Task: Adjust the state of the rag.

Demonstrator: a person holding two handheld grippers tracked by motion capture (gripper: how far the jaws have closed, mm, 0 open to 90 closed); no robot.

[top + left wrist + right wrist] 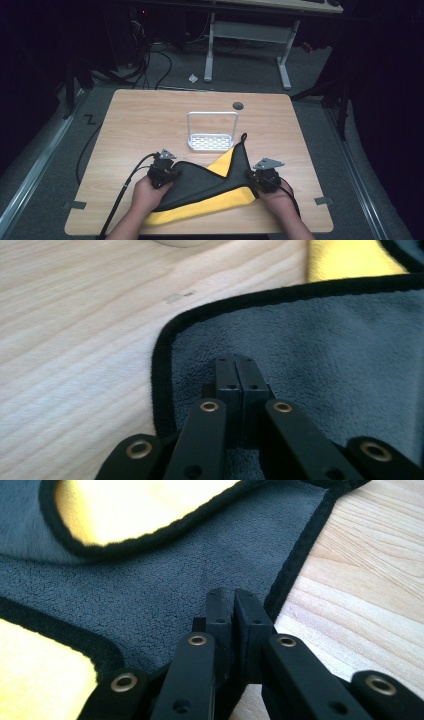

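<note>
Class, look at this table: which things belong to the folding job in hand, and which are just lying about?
In the job:
- grey and yellow cloth
- left claw, shut over the cloth
- right claw, shut at the cloth's edge

Lying about:
- white wire rack
- floor cables

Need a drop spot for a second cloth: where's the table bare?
Bare wood: the table's whole left side from the white rack to the left edge, and the right strip beside the rack. Crowded: the near middle, where the grey-yellow cloth lies with the left gripper and right gripper on it.
</note>
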